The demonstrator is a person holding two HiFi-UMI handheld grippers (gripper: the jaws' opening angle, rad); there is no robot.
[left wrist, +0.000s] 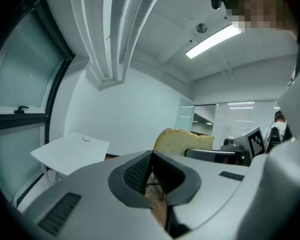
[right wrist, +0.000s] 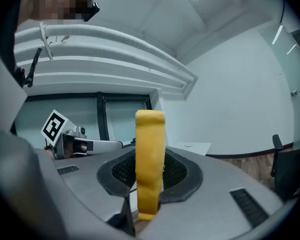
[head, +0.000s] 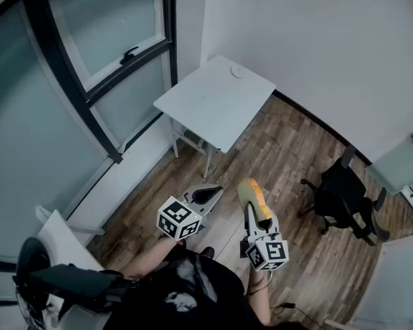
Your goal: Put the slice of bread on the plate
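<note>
A yellow-crusted slice of bread (head: 252, 198) stands on edge between the jaws of my right gripper (head: 254, 210), which is shut on it above the wooden floor. In the right gripper view the slice of bread (right wrist: 150, 154) rises upright between the black pads. My left gripper (head: 208, 193) hangs just left of it, shut with nothing in it; its own view shows the jaws (left wrist: 151, 159) meeting, with the bread (left wrist: 183, 140) behind them. A small white plate (head: 237, 72) lies near the far corner of the white table (head: 206, 105), well ahead of both grippers.
A black office chair (head: 342, 196) stands on the wooden floor at the right. A dark-framed window (head: 103, 53) and a low wall run along the left. White walls close the room behind the table. Another white surface edge (head: 58, 236) shows at the lower left.
</note>
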